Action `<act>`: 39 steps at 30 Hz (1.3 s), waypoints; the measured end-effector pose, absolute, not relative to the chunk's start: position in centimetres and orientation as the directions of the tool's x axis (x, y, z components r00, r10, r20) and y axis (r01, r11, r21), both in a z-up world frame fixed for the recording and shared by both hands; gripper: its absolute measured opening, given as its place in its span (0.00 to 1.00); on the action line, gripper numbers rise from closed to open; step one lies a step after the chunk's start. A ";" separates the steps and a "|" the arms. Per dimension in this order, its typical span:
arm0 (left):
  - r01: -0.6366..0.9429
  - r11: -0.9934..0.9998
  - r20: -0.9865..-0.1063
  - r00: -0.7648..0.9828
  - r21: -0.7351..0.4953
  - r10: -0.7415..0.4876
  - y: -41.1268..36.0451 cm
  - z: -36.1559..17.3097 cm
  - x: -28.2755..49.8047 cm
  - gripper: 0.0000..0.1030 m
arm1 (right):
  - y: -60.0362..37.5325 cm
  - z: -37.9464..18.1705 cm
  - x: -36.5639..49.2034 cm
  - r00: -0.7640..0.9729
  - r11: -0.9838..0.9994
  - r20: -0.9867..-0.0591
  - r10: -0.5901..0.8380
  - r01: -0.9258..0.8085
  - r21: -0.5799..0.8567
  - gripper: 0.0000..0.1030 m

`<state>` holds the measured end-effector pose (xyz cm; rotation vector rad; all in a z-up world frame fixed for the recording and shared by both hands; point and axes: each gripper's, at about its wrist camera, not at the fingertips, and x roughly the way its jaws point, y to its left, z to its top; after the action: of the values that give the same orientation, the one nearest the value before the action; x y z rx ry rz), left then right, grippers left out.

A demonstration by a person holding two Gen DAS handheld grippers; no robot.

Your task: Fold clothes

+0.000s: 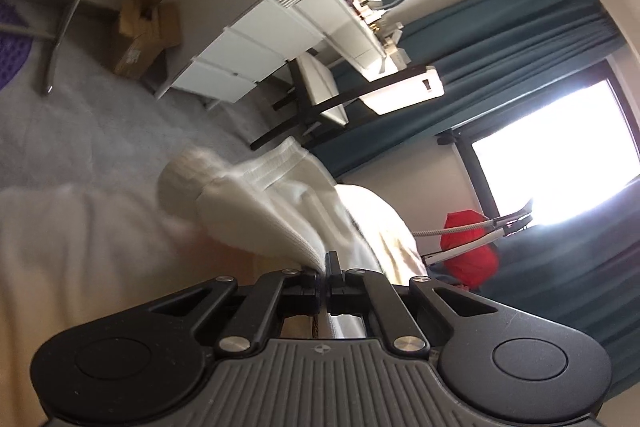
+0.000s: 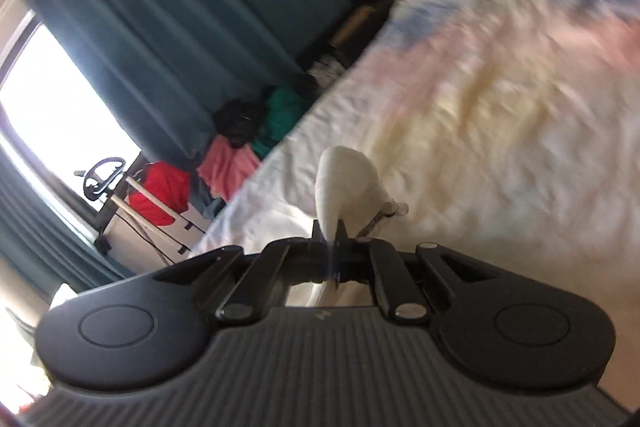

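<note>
A white garment [image 1: 256,203] with a ribbed band hangs bunched in front of my left gripper [image 1: 326,263], which is shut on a fold of its cloth; the garment is lifted above the cream bed sheet [image 1: 80,247]. In the right wrist view, another white bunch of the garment [image 2: 346,179] rises from my right gripper [image 2: 329,231], whose jaws are pinched together on it. A drawstring end [image 2: 394,209] sticks out beside that bunch. Below lies the pastel, blotchy bedspread [image 2: 500,87], blurred.
White drawers [image 1: 248,43], a cardboard box [image 1: 140,27] and a black stand holding a white device [image 1: 400,87] stand on the grey carpet [image 1: 80,131]. Teal curtains [image 2: 180,7] frame a bright window. Red [image 2: 164,191], pink [image 2: 224,163] and green [image 2: 280,115] clothes are piled beside the bed.
</note>
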<state>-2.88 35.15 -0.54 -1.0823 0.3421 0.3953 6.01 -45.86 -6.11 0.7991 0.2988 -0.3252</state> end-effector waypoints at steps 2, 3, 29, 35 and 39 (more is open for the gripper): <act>-0.469 0.441 -0.454 0.879 -0.765 0.148 35.6 0.8 0.1 0.02 | -45.9 -4.5 9.6 0.911 0.681 -0.373 -0.174 0.385 0.623 0.06; -0.474 0.455 -0.459 0.876 -0.754 0.152 35.8 1.4 2.1 0.02 | -45.8 -3.7 11.7 0.909 0.696 -0.377 -0.179 0.388 0.605 0.06; -0.617 0.718 -0.706 0.662 -0.323 0.251 32.6 -5.8 39.9 0.51 | -43.8 -15.0 41.2 0.781 0.818 -0.599 -0.179 0.457 0.351 0.56; -0.553 0.784 -0.703 0.675 -0.281 0.224 31.3 -3.4 33.9 0.81 | -43.3 -12.5 32.9 0.832 0.799 -0.554 -0.034 0.355 0.485 0.62; -0.575 0.709 -0.720 0.681 -0.409 0.137 32.3 -3.7 27.4 0.86 | -43.2 -12.1 25.9 0.860 0.719 -0.502 0.089 0.294 0.630 0.63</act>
<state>27.38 32.27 -3.65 -0.6729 0.7173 0.4356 25.85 -43.18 -12.10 0.7690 0.5361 -0.1193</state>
